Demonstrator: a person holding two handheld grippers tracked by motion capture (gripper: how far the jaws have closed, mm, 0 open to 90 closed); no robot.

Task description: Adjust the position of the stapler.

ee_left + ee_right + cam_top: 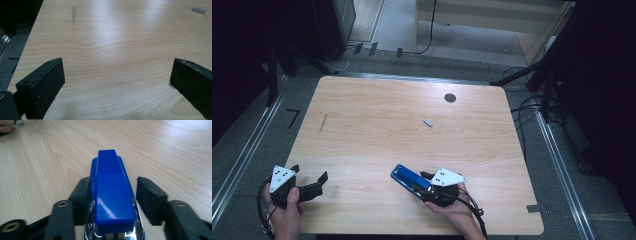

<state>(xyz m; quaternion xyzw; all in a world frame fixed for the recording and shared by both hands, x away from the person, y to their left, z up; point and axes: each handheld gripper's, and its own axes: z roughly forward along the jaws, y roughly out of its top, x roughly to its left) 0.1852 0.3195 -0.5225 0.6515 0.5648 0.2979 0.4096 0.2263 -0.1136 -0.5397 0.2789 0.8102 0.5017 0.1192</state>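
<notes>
From the high view, the blue stapler (411, 181) lies on the worktop (377, 130) near its front edge, at the right gripper (430, 186); the left gripper (312, 186) rests well apart at the front left. A small grey piece (428, 122) lies mid-worktop.

In the left gripper view, the jaws gape, released over bare wood.

In the right gripper view, the stapler sits between the jaws, the right pad standing clear; it looks set down and let go, with only the withdrawal left.

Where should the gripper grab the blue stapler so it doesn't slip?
Grab the blue stapler across its two long flat sides, near the back end, coming from behind as the right gripper does now. Those sides are straight and parallel, so flat pads should sit well. The top slopes, so pinching top to bottom would likely slide.
</notes>
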